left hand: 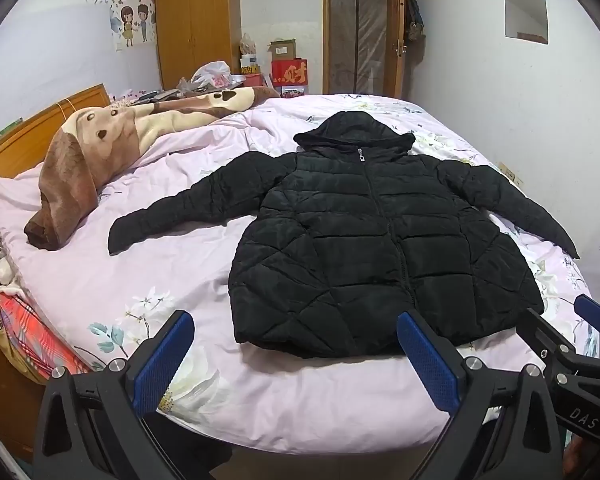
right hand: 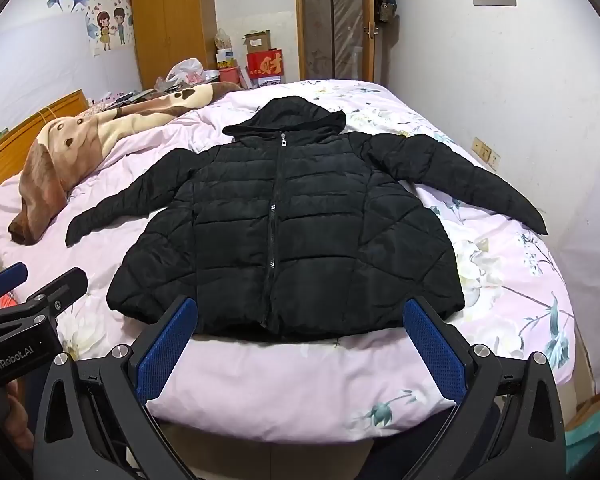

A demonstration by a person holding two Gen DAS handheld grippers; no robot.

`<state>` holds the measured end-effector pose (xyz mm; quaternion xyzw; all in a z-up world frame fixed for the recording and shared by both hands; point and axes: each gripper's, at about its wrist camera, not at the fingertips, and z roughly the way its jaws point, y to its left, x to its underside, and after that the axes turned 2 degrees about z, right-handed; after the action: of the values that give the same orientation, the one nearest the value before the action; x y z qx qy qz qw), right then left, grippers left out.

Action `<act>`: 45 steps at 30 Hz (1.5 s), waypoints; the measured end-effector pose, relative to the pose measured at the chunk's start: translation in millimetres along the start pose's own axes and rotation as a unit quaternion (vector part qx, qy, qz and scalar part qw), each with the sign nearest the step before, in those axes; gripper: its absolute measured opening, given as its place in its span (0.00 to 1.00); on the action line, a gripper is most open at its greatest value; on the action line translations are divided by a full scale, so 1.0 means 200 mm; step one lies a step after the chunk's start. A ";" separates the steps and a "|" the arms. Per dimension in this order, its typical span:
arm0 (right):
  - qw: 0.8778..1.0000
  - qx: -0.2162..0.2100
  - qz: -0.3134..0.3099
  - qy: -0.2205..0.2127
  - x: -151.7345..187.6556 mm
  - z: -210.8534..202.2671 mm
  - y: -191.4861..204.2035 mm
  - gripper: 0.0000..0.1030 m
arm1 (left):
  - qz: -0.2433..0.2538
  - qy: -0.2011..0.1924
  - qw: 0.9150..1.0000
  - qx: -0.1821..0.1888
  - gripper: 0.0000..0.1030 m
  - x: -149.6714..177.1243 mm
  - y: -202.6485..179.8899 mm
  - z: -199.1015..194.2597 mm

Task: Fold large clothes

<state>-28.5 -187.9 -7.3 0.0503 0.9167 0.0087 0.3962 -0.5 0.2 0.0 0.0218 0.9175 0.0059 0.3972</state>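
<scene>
**A:** Left wrist view first. What did you have in front of you?

**B:** You had the left gripper (left hand: 296, 356) at the bottom of the frame, its blue pads (left hand: 164, 356) spread wide with nothing between them but bedding. The black puffer jacket (left hand: 380, 248) lay flat and zipped on the pink floral bedspread (left hand: 140, 280), centre to right of the frame, hood toward the top, both sleeves stretched outward. Its hem sat just above your right-hand pad.

**A:** And the other tool?

**B:** Your right gripper (left hand: 560, 328) poked in at the lower right edge, near the jacket's hem corner; I could not tell from here whether it touched. A brown dog-print blanket (left hand: 100, 148) lay at the upper left, well apart from the jacket.

**A:** Right wrist view?

**B:** Your right gripper (right hand: 300, 352) sat at the bottom, fingers wide apart, holding nothing. The jacket (right hand: 292, 232) filled the centre, its hem just above both pads. Your left gripper (right hand: 36, 280) showed at the lower left edge, jaws apart, beside the left sleeve's cuff (right hand: 76, 232) but clear of it. A wooden wardrobe (right hand: 172, 20) stood at the upper left.
</scene>
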 end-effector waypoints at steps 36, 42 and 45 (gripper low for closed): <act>1.000 0.002 0.001 0.000 -0.01 0.05 -0.01 1.00 | -0.046 0.035 0.998 0.014 0.99 0.01 0.12 0.11; 1.000 0.002 0.002 0.000 -0.02 0.05 -0.01 1.00 | -0.046 0.035 0.998 0.012 0.99 0.02 0.12 0.10; 1.000 0.002 0.001 0.001 -0.02 0.05 -0.01 1.00 | -0.046 0.035 0.998 0.013 0.99 0.01 0.12 0.09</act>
<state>-19.6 -190.1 -11.4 0.0523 0.9169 0.0074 0.3956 12.3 23.5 -14.0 -0.0157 0.9309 -0.0236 0.3642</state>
